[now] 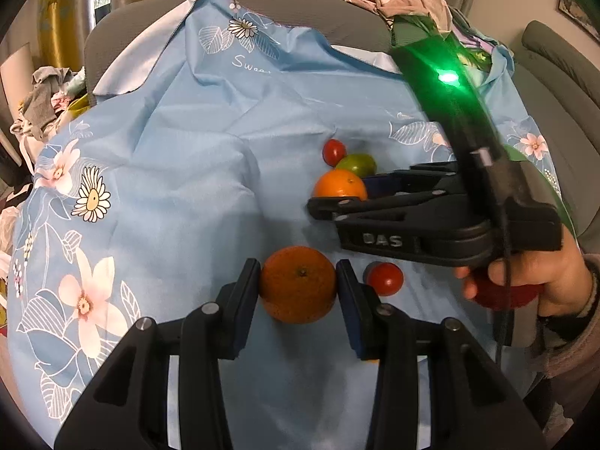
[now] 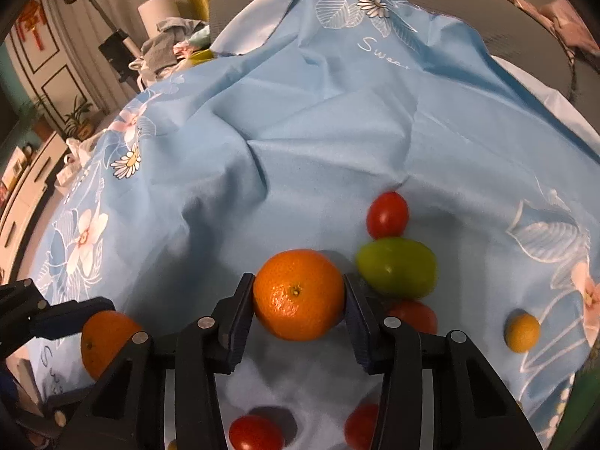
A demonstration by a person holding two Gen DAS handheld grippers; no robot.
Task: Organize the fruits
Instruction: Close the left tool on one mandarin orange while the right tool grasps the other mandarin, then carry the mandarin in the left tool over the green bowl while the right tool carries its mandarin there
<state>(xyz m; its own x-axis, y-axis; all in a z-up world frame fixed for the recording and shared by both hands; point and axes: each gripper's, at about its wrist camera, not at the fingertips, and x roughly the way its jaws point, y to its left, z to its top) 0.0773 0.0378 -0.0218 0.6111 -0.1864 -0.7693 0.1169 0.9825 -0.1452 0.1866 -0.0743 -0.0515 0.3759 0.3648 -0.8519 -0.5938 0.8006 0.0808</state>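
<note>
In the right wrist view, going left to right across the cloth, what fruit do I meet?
Orange held by the left gripper → orange between the right gripper's fingers → green fruit → small yellow fruit. The red tomatoes overlap these in order, so I leave them out.
</note>
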